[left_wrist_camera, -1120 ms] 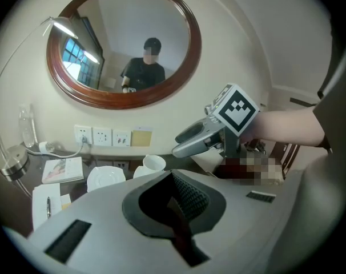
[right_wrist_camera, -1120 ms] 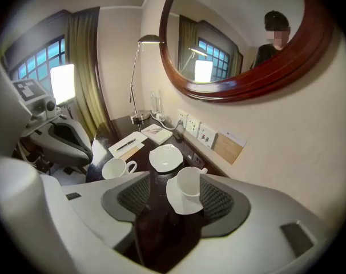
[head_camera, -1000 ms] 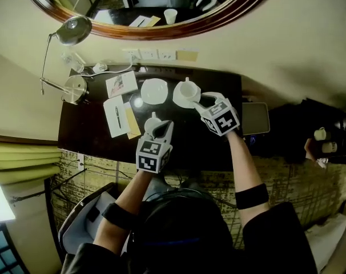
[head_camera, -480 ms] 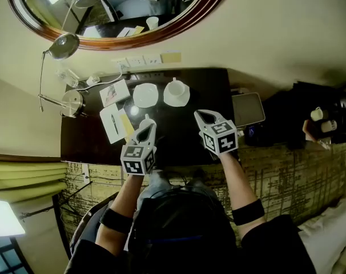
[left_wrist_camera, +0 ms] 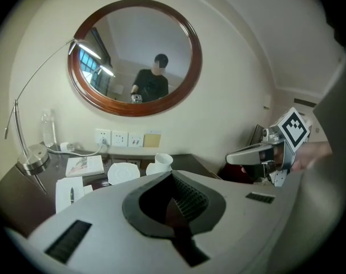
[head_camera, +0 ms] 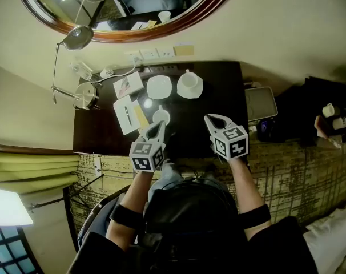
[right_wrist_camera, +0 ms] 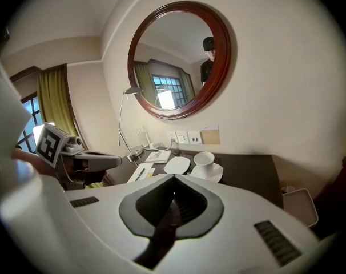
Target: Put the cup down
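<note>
Head view: white cup (head_camera: 188,80) standing on its saucer (head_camera: 197,90), out of both grippers.
The plain white cup sat upright on the matching saucer near the far edge of the dark desk (head_camera: 224,99), just right of an empty saucer (head_camera: 159,87). The left gripper (head_camera: 159,124) and the right gripper (head_camera: 214,120) hung over the near edge, well apart from the cup, each with its jaws pressed together on nothing. A second earlier the right gripper's tip had been at that saucer; it had since drawn back to the near edge.
</note>
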`<state>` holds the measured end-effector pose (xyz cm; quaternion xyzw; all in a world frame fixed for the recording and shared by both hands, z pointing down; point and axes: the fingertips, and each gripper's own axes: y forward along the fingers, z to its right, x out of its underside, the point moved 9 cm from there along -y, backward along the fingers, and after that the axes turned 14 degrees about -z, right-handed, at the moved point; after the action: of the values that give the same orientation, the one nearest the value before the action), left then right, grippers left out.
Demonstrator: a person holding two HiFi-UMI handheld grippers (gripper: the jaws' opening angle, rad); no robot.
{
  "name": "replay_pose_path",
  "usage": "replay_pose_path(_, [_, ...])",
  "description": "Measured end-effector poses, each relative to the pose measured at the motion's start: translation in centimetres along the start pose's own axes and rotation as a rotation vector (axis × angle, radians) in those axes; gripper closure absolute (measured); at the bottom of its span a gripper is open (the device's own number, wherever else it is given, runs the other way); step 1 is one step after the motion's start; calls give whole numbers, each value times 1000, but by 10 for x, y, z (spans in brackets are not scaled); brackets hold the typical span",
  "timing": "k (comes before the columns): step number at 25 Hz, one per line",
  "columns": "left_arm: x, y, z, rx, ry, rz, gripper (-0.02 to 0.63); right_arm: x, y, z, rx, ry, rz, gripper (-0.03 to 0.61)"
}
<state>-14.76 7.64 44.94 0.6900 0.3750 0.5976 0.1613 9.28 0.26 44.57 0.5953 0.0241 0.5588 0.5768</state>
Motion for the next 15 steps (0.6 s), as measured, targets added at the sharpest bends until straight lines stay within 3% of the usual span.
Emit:
replay_pose_path(8, [3, 2, -6, -50, 9, -35, 606, -3, 5, -6, -30, -24, -12, 578])
replay_pose_path(12, [1, 12, -7, -79, 69, -150, 605, -2, 11, -6, -44, -22, -33, 577])
replay_pose_path(15, [-1, 28, -9, -52, 101, -231, 448, -3, 15, -4, -50, -18, -44, 578])
